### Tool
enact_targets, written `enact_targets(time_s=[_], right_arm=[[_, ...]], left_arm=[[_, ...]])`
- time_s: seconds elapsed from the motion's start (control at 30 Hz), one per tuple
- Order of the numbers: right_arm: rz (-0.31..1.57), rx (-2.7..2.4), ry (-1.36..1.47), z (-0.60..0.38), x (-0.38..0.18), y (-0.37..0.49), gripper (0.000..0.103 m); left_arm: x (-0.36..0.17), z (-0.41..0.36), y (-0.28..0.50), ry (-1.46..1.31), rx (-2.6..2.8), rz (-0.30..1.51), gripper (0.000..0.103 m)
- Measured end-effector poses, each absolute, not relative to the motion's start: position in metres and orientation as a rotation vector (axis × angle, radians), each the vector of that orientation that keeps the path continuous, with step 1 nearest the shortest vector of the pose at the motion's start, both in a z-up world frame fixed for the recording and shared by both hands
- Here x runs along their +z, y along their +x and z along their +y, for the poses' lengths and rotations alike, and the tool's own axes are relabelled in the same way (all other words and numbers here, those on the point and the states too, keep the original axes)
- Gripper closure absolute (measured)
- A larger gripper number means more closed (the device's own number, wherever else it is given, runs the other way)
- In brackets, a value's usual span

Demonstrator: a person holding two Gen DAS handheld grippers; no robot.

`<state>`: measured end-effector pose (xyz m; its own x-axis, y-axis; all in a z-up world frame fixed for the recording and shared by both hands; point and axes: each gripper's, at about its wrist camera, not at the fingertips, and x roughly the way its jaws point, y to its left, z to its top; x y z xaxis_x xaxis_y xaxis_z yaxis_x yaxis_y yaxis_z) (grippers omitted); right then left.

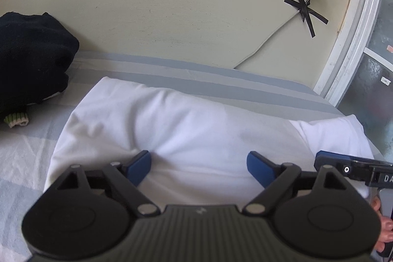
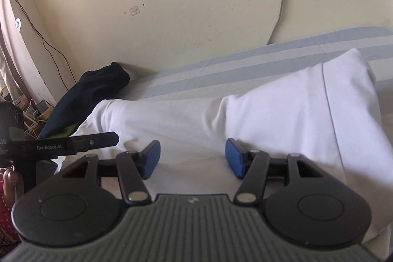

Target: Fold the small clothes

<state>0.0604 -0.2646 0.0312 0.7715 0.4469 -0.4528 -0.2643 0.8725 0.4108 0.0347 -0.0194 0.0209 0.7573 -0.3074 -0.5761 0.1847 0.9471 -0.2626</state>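
Both the left gripper (image 1: 199,165) and right gripper (image 2: 193,156) are spread, empty, over the folded white cotton garment (image 1: 186,114), long axis nine-to-three, bulk at twelve o'clock.

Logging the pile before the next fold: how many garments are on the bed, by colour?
White cotton garment, spread flat on the striped bedsheet: 1
Dark navy garment, bunched by the wall: 1
Small green-and-white ribbed knit piece, partly under the dark one: 1
Total: 3
Both grippers stand open over the white one.
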Motion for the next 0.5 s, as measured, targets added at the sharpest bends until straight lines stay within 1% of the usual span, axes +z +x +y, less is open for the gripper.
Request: enact_targets(time_s=[0.2,0.5], right_arm=[[0.567,0.402,0.297,-0.2543,0.0298,0.0603,0.032],[0.564,0.420,0.311,-0.2541,0.0280,0.0622,0.028]], left_arm=[[0.0212,-0.0168,0.0342,-0.215,-0.277,0.656,0.015],[0.0219,-0.0142,0.0333,-0.214,-0.285,0.658,0.014]])
